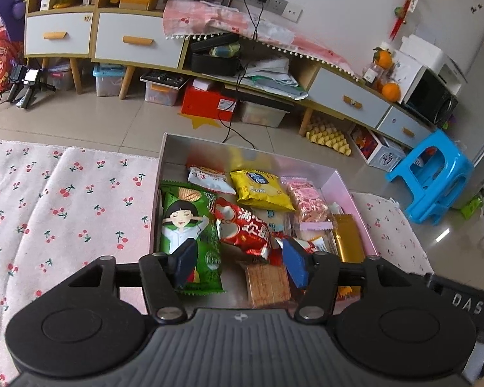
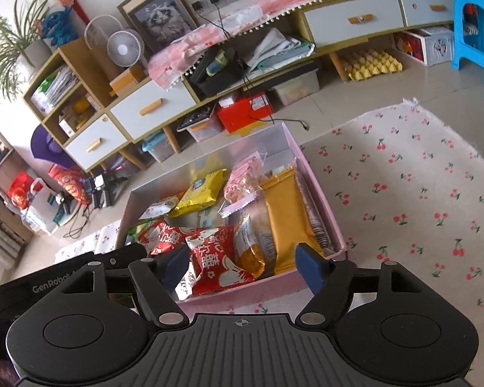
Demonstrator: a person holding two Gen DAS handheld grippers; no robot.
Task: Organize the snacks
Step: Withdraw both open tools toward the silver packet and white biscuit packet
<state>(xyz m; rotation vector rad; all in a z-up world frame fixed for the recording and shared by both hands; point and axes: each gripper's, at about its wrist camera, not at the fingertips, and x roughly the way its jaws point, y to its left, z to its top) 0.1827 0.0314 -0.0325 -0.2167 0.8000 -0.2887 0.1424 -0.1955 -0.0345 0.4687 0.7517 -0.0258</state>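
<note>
Two handheld grippers hover over an open pink box (image 1: 340, 180) of snacks on a cherry-print cloth (image 1: 64, 209). The left gripper (image 1: 240, 266) has its jaws spread wide and holds nothing; a green pack (image 1: 187, 222) lies under its left finger, a red pack (image 1: 245, 225) and a brown wafer (image 1: 267, 285) between the fingers, a yellow pack (image 1: 261, 188) farther ahead. The right gripper (image 2: 243, 266), also wide and empty, hangs above the box's near edge, a red pack (image 2: 216, 258) and a gold pack (image 2: 284, 216) just ahead between its fingers.
</note>
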